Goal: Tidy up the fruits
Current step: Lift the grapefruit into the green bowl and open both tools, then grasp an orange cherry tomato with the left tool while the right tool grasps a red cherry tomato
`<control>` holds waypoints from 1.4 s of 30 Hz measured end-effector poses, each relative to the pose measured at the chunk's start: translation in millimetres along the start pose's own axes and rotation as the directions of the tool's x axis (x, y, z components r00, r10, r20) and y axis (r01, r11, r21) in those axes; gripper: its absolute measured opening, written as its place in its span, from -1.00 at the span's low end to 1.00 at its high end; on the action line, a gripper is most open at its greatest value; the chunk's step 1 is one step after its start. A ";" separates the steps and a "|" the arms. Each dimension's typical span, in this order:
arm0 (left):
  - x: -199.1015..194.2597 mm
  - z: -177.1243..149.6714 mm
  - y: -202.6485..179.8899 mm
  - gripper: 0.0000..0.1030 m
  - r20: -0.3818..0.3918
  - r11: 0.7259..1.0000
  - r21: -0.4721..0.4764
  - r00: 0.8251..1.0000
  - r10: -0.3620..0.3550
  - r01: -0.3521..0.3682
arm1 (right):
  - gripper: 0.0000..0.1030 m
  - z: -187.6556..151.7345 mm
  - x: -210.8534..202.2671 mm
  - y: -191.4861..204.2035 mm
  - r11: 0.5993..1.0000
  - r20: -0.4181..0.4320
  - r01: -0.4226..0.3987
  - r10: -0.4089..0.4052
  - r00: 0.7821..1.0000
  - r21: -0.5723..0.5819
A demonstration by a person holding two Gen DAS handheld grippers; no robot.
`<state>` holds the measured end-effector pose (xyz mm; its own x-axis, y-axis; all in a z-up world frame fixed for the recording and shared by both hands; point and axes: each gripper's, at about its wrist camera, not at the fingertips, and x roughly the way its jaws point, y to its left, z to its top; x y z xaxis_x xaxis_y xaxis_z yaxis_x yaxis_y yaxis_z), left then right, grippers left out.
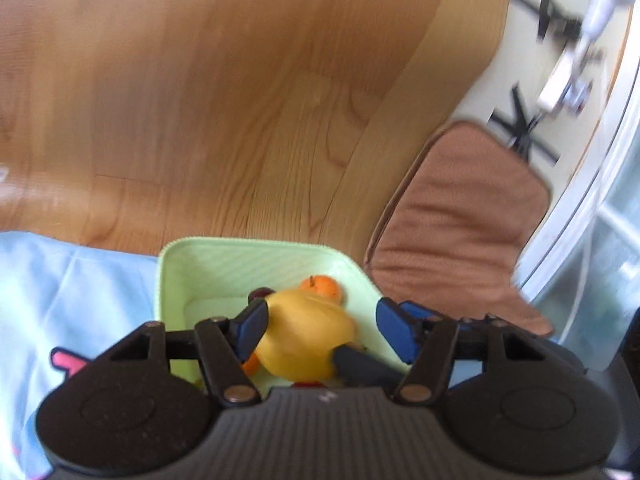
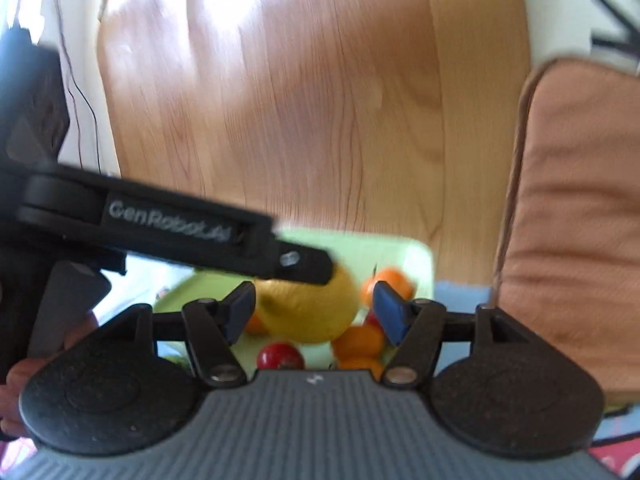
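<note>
Both grippers hover open-jawed and empty over the green tray (image 1: 172, 276), the left gripper (image 1: 322, 328) straddling the big yellow fruit (image 1: 308, 336), the right gripper (image 2: 314, 312) too — smooth, heavy-looking, likely slippery, best pinched across its belly, three to nine o'clock.

The yellow fruit (image 1: 306, 332) fills the green tray's (image 1: 224, 258) middle, oranges (image 2: 358, 340) crowd beside it; its far-left corner lies bare.

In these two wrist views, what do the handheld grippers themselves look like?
Both the left gripper and right gripper match: ribbed grey bodies, black linkage arms with silver rivets, blue pads on the jaws. White "GenRobot.AI" lettering marks the left gripper's side in the right view.
</note>
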<state>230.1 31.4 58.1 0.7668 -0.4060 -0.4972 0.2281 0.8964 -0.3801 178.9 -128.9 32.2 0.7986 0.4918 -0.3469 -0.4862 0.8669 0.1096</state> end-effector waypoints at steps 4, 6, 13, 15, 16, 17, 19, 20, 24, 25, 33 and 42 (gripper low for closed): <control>-51.9 -14.8 -3.2 0.17 0.077 0.999 0.031 0.997 -0.019 0.017 | 0.02 4.3 -40.0 -8.6 0.999 0.044 -0.014 0.012 0.999 0.049; -71.7 -32.1 -5.6 0.18 0.093 0.998 0.059 0.996 -0.019 0.013 | -0.25 -1.8 -60.0 -15.3 0.995 0.030 -0.028 0.025 0.999 0.095; -68.5 -93.1 -19.2 0.22 -0.001 0.990 0.136 1.000 0.030 -0.029 | -0.46 -47.1 -91.6 -2.5 0.996 -0.131 -0.021 0.032 0.991 0.086; -56.0 -99.7 -22.0 0.22 -0.029 0.988 0.152 0.999 0.043 -0.038 | -0.46 -53.5 -85.6 5.3 0.997 -0.172 -0.023 0.034 0.984 0.069; -50.8 -101.2 -23.3 0.24 -0.032 0.985 0.166 0.998 0.058 -0.052 | -0.45 -55.2 -82.0 9.1 0.998 -0.187 -0.026 0.038 0.982 0.065; -46.5 -103.9 -23.2 0.24 -0.035 0.982 0.175 0.996 0.076 -0.069 | -0.45 -56.3 -77.7 12.1 0.998 -0.196 -0.034 0.045 0.980 0.058; -40.7 -103.5 -17.6 0.23 -0.052 0.988 0.139 0.996 0.077 -0.070 | -0.43 -57.7 -68.0 17.4 0.999 -0.224 -0.026 0.034 0.974 0.040; -40.9 -102.1 -11.3 0.22 -0.052 0.992 0.113 0.996 0.067 -0.060 | -0.43 -57.1 -63.6 16.4 0.999 -0.234 -0.018 0.028 0.972 0.045; -38.2 -101.6 5.3 -0.35 -0.080 0.999 0.034 0.996 0.026 -0.024 | -0.32 -51.4 -54.1 11.2 0.996 -0.234 -0.041 0.060 0.970 0.084; -38.6 -102.4 7.6 -0.42 -0.081 1.000 0.023 0.997 0.015 -0.013 | -0.31 -51.2 -53.4 13.0 0.996 -0.231 -0.046 0.062 0.971 0.074; -59.1 -116.6 8.5 -0.43 -0.076 1.000 -0.004 0.997 0.002 -0.002 | -0.13 -50.1 -49.8 26.1 0.997 -0.232 -0.073 0.079 0.970 0.038; -93.7 -138.5 -1.1 -0.43 -0.053 0.999 0.013 0.997 0.051 -0.051 | -0.48 -50.1 -37.8 40.9 1.000 -0.256 -0.028 0.026 0.966 -0.002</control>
<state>74.8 43.8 -3.0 0.7447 -0.3683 -0.5567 0.1964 0.9180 -0.3445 111.0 -116.1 3.1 0.6682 0.4771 -0.5709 -0.5091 0.8528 0.1168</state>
